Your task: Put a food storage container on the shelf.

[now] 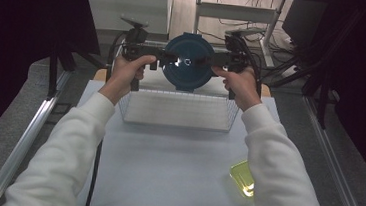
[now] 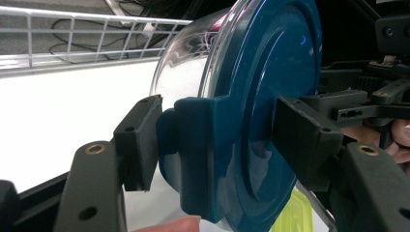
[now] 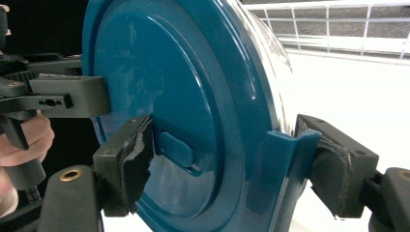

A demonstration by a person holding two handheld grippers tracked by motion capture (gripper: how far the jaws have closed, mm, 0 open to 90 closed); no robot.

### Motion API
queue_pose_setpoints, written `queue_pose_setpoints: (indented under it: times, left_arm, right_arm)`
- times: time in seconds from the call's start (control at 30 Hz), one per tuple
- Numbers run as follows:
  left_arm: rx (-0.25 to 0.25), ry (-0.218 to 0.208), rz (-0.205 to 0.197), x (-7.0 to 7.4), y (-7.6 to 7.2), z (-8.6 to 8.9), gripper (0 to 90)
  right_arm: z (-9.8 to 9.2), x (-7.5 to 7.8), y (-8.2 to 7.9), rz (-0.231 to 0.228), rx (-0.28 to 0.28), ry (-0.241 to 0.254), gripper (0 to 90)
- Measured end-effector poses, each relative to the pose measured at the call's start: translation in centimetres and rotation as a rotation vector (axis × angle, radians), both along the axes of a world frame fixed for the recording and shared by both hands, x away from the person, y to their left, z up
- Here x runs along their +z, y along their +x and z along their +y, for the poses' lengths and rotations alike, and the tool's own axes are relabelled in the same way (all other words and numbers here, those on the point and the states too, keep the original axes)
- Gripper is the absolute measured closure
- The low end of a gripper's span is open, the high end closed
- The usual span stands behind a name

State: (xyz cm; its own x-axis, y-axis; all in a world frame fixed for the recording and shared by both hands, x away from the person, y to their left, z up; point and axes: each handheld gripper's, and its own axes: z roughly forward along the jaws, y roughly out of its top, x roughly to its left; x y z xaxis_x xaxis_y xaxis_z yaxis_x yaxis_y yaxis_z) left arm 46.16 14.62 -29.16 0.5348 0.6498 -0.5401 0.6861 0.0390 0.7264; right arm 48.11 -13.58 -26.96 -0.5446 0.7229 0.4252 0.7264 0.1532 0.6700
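A round clear container with a dark blue lid [image 1: 188,62] hangs in the air over the far side of a wire basket [image 1: 176,126], tipped so the lid faces the person. My left gripper [image 1: 160,60] clamps its left edge and my right gripper [image 1: 215,63] its right edge. In the left gripper view the jaws of the left gripper [image 2: 220,140] press on a lid clip and the lid [image 2: 261,96] face. In the right gripper view the right gripper [image 3: 232,164] pinches the opposite clip, one pad on the lid [image 3: 183,87] face.
The basket stands at the back of a white table [image 1: 165,171]. A yellow-green lidded box [image 1: 243,177] lies near the front right, partly under the right sleeve. Metal rails run along both table sides. A white frame [image 1: 239,12] and cables lie beyond.
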Motion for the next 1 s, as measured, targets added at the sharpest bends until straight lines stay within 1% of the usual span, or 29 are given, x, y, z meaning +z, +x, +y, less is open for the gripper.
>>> queue_pose_setpoints:
  times: [0.03,0.1,0.17,0.23,0.27,0.3,0.33,0.37,0.4,0.53,0.6,0.67,0.73,0.77,0.87,0.9,1.0]
  left_arm:
    - [-0.004,0.001,-0.001,-0.1,0.2,0.1,37.3]
    - [0.000,-0.011,0.007,-0.5,0.6,0.1,37.4]
    - [0.002,-0.015,0.021,-0.9,0.9,0.2,37.4]
    - [0.006,-0.018,0.036,-1.3,1.3,0.2,37.4]
    - [0.012,-0.031,0.038,-1.5,1.4,0.3,37.6]
    - [0.013,-0.031,0.031,-1.5,1.5,0.3,37.7]
    - [0.013,-0.031,0.028,-1.5,1.6,0.2,37.8]
    - [0.016,-0.035,0.033,-1.6,1.8,0.3,37.8]
    - [0.021,-0.045,0.039,-1.7,1.9,0.3,37.8]
    - [0.027,-0.090,0.077,-2.3,2.7,0.6,38.1]
    - [0.036,-0.114,0.101,-2.6,3.1,0.7,37.9]
    - [0.041,-0.131,0.126,-2.9,3.5,0.8,37.4]
    - [0.040,-0.143,0.144,-3.3,3.9,0.8,36.5]
    - [0.040,-0.151,0.154,-3.5,4.1,0.9,36.1]
    - [0.049,-0.171,0.175,-3.8,4.6,0.9,35.7]
    - [0.053,-0.171,0.182,-3.9,4.7,0.9,35.6]
    - [0.065,-0.191,0.201,-4.3,5.1,0.8,35.3]
  right_arm:
    - [0.0,0.0,0.3,0.010,-0.002,0.001,23.1]
    - [0.1,-0.1,0.7,0.013,0.001,-0.004,23.1]
    - [0.1,-0.3,1.2,0.018,0.005,-0.008,23.3]
    - [0.1,-0.7,1.7,0.035,0.004,-0.007,23.3]
    - [0.1,-1.0,2.0,0.044,0.003,-0.004,23.4]
    - [0.1,-1.1,2.1,0.054,-0.009,0.015,23.7]
    - [0.0,-1.1,2.3,0.058,-0.012,0.019,23.7]
    - [0.0,-1.1,2.4,0.049,-0.013,0.019,23.6]
    - [0.0,-1.2,2.6,0.051,-0.018,0.023,23.6]
    - [-0.1,-1.5,3.3,0.077,-0.041,0.055,23.2]
    - [-0.1,-1.7,3.7,0.107,-0.051,0.067,22.7]
    - [-0.2,-2.0,4.1,0.128,-0.060,0.080,22.2]
    - [-0.2,-2.4,4.4,0.168,-0.071,0.096,21.2]
    - [-0.3,-2.5,4.5,0.181,-0.070,0.098,20.8]
    - [-0.4,-2.9,4.9,0.209,-0.085,0.116,20.7]
    - [-0.4,-3.0,5.1,0.207,-0.087,0.117,20.6]
    - [-0.5,-3.3,5.4,0.226,-0.103,0.130,20.4]
